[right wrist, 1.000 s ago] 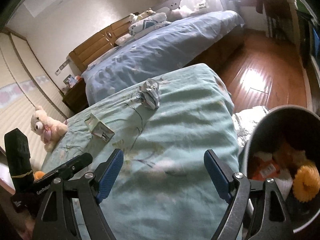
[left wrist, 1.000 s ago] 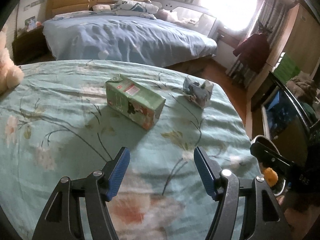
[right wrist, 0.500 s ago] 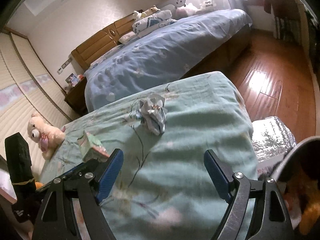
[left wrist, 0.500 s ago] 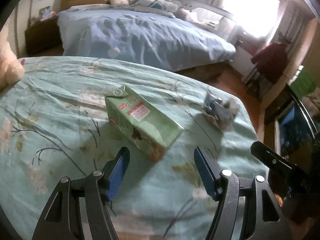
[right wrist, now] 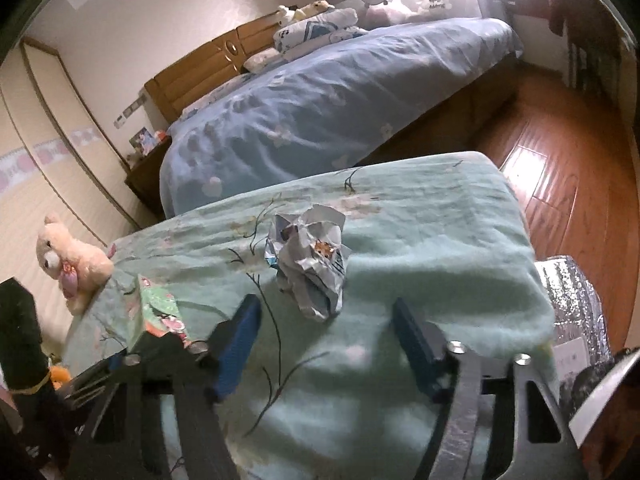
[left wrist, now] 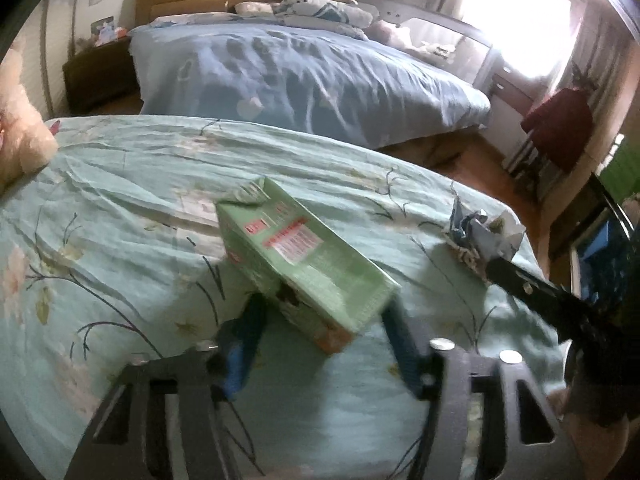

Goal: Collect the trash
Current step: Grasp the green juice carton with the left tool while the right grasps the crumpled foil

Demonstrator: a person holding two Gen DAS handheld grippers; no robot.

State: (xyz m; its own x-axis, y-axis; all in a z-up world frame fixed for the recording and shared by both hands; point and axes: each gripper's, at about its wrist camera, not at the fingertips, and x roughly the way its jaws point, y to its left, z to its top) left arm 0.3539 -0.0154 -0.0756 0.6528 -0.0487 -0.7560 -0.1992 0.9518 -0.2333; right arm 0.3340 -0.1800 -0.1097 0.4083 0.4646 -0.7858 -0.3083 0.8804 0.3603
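Left claw (left wrist: 320,316): held wide around the near end of the green carton (left wrist: 302,256) (contact cannot be told).
Right claw (right wrist: 326,328): held wide, just before the crumpled paper (right wrist: 310,256).

Green carton (left wrist: 303,261) on the bed carried a red-and-white printed label (left wrist: 289,235) — lettering too blurred to read, crumpled wrapper (right wrist: 311,261) showed print too, nothing legible — no readable text anywhere.

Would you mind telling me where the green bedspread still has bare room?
Bare: the wide stretch between the teddy and the carton, and the corner beyond the crumpled paper. Crowded: around the carton, which the left gripper straddles.
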